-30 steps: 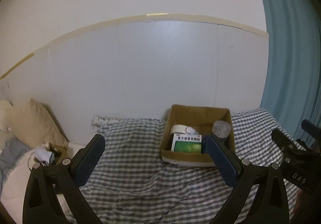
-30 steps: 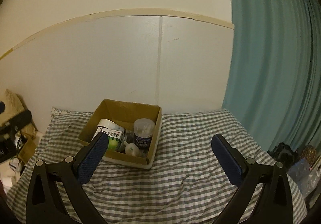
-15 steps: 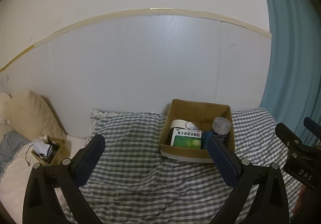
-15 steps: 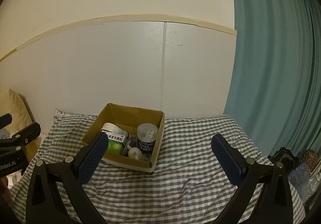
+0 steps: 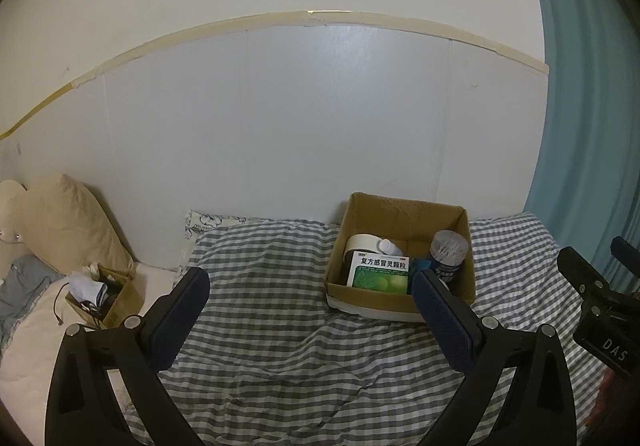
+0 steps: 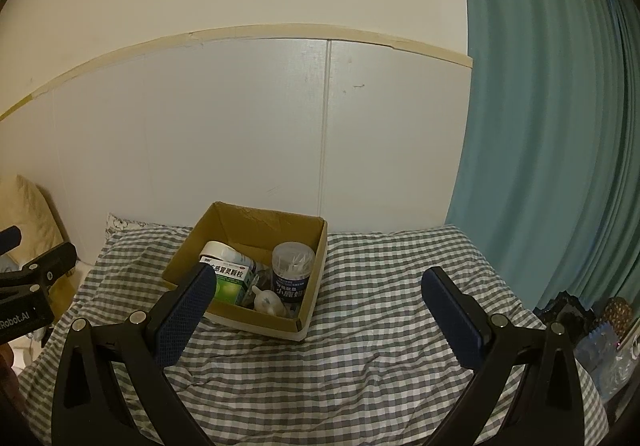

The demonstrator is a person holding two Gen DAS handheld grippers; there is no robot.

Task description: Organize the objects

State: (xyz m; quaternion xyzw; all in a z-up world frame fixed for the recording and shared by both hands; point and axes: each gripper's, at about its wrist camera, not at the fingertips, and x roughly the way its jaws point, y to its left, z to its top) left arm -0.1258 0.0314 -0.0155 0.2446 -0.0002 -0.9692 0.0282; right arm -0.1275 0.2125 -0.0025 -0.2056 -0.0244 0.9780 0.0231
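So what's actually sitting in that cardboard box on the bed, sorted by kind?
In the cardboard box:
Green and white medicine box: 1
Cotton swab jar: 1
Roll of white tape: 1
Small white bottle: 1
Total: 4 that I can make out; something more may be hidden behind them.

Both grippers farther back from cardboard box (image 5: 400, 302).
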